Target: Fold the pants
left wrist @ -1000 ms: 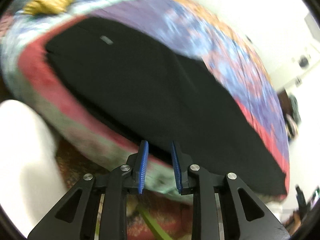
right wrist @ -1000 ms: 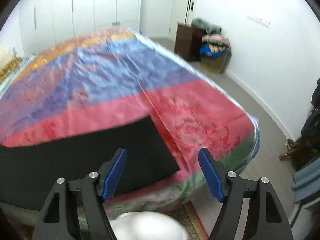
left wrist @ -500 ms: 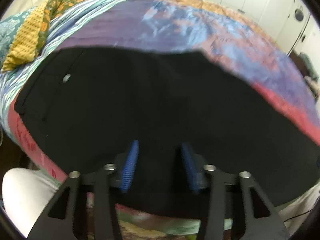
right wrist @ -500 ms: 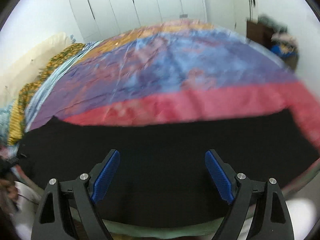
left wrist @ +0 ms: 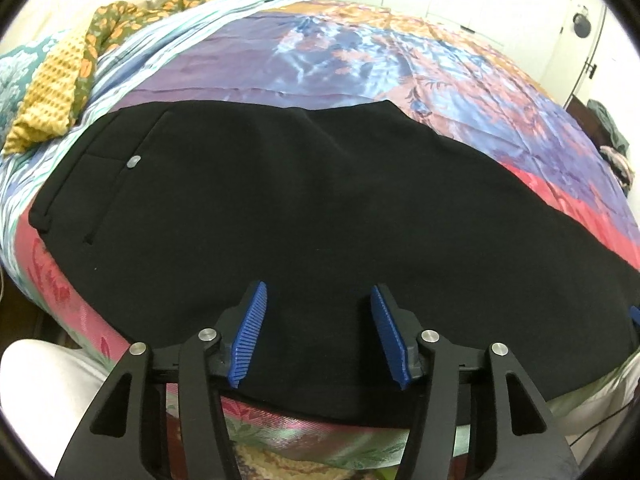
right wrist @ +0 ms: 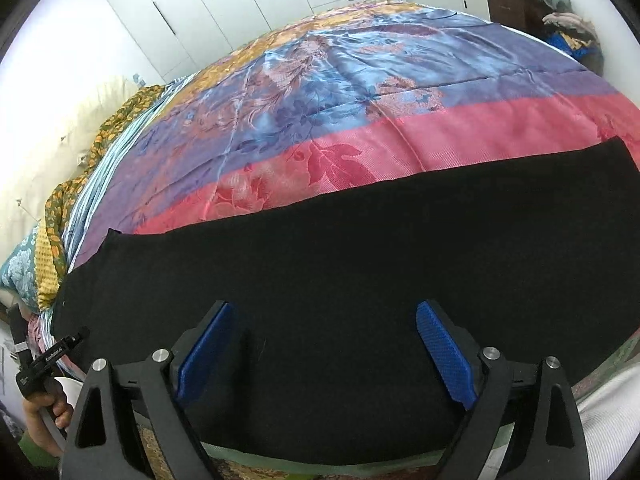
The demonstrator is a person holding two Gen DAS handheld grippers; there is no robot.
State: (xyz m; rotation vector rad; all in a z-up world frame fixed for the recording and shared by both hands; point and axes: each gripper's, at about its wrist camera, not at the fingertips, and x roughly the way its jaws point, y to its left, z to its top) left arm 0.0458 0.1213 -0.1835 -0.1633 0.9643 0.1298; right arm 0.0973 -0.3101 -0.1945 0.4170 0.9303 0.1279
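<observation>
With both grippers now down over the near edge of the bed [left wrist: 400, 52], the reach looks finished and the grasp not yet made.

Left wrist view: left gripper [left wrist: 318, 334] hangs over the pants [left wrist: 312, 200], which lie flat along the near edge, waistband toward the left end. Fingers [left wrist: 249, 334] are released and opening; cloth lies below the gap, not pinched. A second ago they stood nearly closed off the bed edge, view blurred; now they are wider and over the cloth.

Right wrist view: right gripper [right wrist: 328, 354] sits over the leg part of the pants [right wrist: 360, 260], hem toward the right end. Fingers [right wrist: 442, 350] are wide and opening, empty. Earlier this view showed only the hem corner and the room beyond; now the garment's full length shows. Left hand [right wrist: 44, 412] is visible at lower left.

Judgement: next comes pinching the near edge for the first fold.
</observation>
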